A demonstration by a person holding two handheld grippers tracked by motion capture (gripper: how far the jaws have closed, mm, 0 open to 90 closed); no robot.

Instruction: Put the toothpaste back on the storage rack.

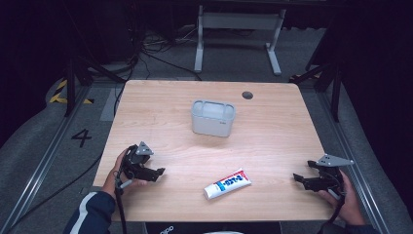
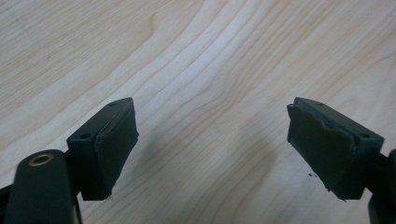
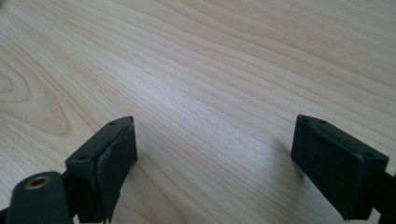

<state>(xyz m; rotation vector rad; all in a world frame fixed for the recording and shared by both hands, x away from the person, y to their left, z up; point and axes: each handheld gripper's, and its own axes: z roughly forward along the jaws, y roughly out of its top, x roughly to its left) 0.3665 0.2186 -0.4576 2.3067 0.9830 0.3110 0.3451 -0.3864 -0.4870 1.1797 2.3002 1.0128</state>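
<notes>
A white tube [image 1: 227,184] with blue and red print lay flat on the table [image 1: 272,131], near the front edge and a little right of centre. Its cap end pointed toward the front left and its flat end toward the back right, so it sat at a slant. Nothing touched it.

Behind it, near the middle of the table, stood a grey tub [image 1: 213,117] with a pale rim, upright and well apart from the tube. A small dark disc [image 1: 247,95] was set in the tabletop near the back edge.

The left gripper [image 1: 157,172] rested at the front left of the table, held in the person's left hand [image 1: 117,175], its jaws pointing right toward the tube. In the left gripper view the left gripper [image 2: 212,140] had its jaws spread wide with only bare wood between them.

The right gripper [image 1: 298,179] sat at the front right edge in the right hand [image 1: 348,202], jaws pointing left toward the tube. In the right gripper view the right gripper [image 3: 215,154] also stood wide apart over bare wood, holding nothing.

Both grippers were well apart from the tube, one on each side.
</notes>
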